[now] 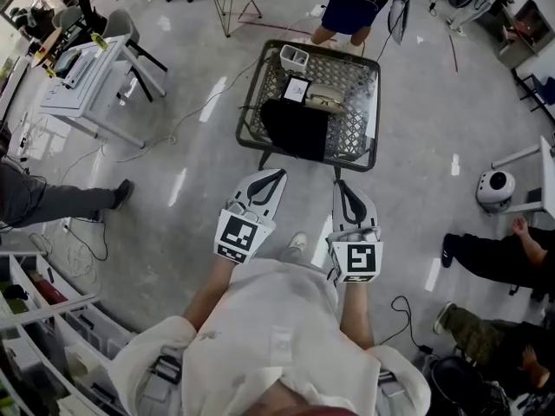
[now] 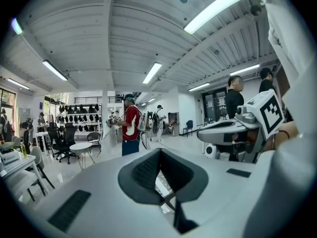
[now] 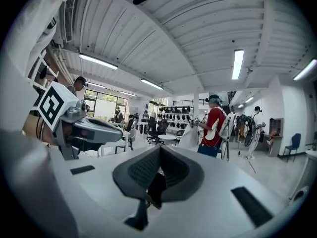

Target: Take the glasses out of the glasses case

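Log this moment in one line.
stage: pre-reach | left tongs: shut, empty | right tongs: shut, empty | black glasses case: on grey wire-mesh table, untouched

My head camera looks steeply down from well above: my shoulders sit at the bottom of the frame, the left gripper (image 1: 279, 174) and right gripper (image 1: 340, 183) in the middle, and the table (image 1: 351, 133) just beyond them. Each gripper camera sits close behind its own jaws and faces almost level across the room, tilted up enough that the ceiling (image 2: 124, 33) fills the top half. Each one catches the other gripper at its inner edge. All three views share the person in red (image 2: 131, 128) past the table.
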Available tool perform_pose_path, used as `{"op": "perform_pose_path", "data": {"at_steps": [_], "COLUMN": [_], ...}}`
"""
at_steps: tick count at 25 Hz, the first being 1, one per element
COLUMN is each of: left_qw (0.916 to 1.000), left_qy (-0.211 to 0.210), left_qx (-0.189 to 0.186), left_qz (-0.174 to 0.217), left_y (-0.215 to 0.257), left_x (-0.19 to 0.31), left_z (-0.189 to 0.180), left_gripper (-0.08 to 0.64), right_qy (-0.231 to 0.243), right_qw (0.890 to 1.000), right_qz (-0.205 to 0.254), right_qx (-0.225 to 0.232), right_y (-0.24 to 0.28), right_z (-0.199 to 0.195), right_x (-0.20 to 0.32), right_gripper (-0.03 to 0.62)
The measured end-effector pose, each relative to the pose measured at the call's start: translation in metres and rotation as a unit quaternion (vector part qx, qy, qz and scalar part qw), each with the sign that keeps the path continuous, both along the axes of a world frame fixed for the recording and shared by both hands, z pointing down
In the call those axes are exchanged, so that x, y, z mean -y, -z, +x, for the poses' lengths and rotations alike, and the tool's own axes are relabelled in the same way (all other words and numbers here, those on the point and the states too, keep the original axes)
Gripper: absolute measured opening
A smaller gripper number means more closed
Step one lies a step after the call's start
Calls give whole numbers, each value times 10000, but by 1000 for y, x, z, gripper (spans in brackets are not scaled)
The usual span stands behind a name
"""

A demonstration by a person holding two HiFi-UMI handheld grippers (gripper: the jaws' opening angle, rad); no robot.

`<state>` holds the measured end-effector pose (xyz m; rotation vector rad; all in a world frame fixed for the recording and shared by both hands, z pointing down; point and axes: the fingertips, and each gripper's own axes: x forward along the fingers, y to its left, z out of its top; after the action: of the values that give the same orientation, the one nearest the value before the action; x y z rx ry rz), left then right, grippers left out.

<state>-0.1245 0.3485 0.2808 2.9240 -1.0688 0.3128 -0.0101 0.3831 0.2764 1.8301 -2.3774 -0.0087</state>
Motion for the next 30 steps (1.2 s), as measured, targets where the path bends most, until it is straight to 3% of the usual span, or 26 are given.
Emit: {"op": "perform_pose_path", "data": {"at_steps": [16,30], "left_qw": [9996,9999], "left_qy": [232,33], "left_qx": [172,79], "left_qz": [-61,-78], "left_y": [-7,-15], "left_x": [41,110], "left_z": [55,67], "left_gripper": [12,14], "right_qy": [455,263], "right_qw": [9987,9995], "right_qz": [-58,-99], "right_qx": [232,111], "right_y": [-6,-12], "right_z": [39,48], "right_x": [47,111], "right_gripper": [6,6]}}
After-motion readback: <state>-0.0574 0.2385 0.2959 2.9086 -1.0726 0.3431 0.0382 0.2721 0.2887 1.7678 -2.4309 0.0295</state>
